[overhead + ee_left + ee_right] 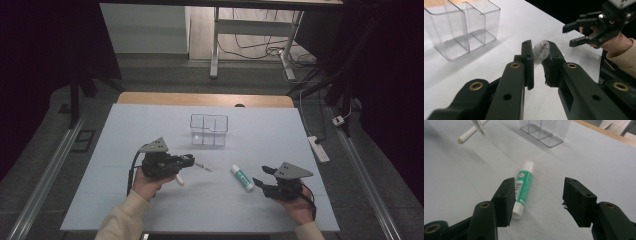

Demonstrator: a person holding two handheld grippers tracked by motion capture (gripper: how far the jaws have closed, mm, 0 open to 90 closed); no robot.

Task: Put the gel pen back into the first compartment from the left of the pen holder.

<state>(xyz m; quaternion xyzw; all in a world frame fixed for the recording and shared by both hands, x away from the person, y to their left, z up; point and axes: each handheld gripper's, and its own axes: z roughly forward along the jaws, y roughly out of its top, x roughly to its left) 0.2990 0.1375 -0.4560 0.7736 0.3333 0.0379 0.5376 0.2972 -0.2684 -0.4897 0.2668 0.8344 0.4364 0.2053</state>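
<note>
I see the table [150, 200] under a pale sheet, and I place everything against the clear organizer [209, 130] standing toward its far side, a box with compartments. My left gripper [189, 160] sits nearer me than the organizer and a little to its left, jaws clenched on a clear pen [541, 51]; in the left gripper view the pen's rounded end pokes up between the 2 pads. In the high view the pen's tip [203, 167] sticks out past the jaws toward the right. A white marker [470, 132] lies just beside that gripper on the sheet. My right gripper [263, 176] is nearer me than the organizer and to its right, jaws spread wide and holding nothing. The green-and-white glue stick [242, 178] lies flat between the 2 grippers, just beside the right one's tips, not touching them.
</note>
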